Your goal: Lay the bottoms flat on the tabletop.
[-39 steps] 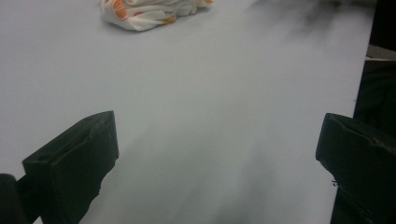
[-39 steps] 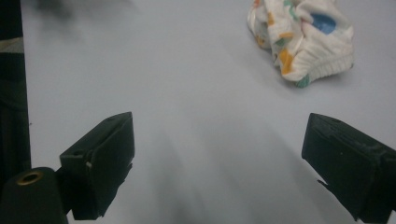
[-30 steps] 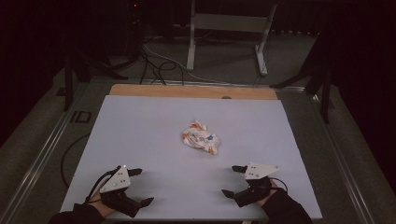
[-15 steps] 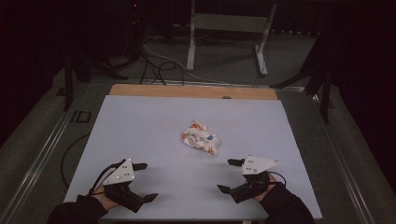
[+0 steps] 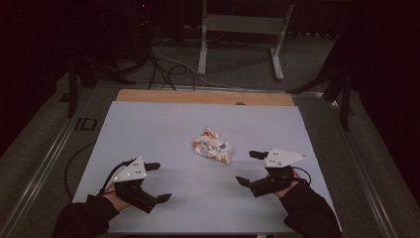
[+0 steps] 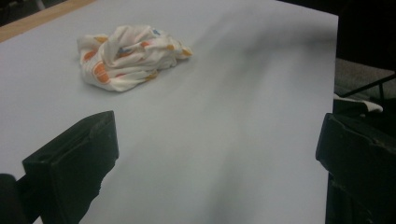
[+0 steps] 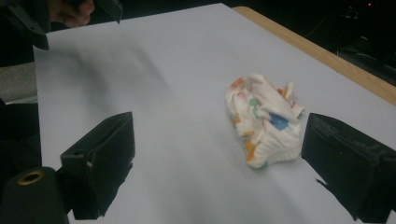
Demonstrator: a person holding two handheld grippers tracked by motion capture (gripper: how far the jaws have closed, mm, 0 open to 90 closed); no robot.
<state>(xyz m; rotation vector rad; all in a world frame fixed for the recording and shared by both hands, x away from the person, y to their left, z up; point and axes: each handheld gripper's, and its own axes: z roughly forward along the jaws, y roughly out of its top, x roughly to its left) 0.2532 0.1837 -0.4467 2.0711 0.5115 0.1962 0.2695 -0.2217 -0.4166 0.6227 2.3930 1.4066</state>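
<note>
A crumpled white cloth (image 5: 213, 147) with orange and blue print lies near the middle of the white table sheet (image 5: 163, 124). My left gripper (image 5: 159, 182) hovers open at the front left, well short of the cloth, nothing between its jaws. My right gripper (image 5: 246, 167) is open at the front right, its jaws close to the cloth's right side without touching it. In the left gripper view the cloth (image 6: 128, 56) lies far ahead to the left of my left gripper (image 6: 217, 154). In the right gripper view the cloth (image 7: 264, 119) sits just ahead of my right gripper (image 7: 219, 158), toward its right jaw.
A wooden strip (image 5: 203, 96) borders the table's far edge. Behind it stand a metal frame (image 5: 242, 25) and loose cables (image 5: 163, 64) on the floor. Metal rails run along both table sides. The other hand with its gripper (image 7: 28, 18) shows top left in the right gripper view.
Both grippers have moved forward over the sheet, away from the person and nearer the cloth. Both stayed open. The cloth has not moved.
</note>
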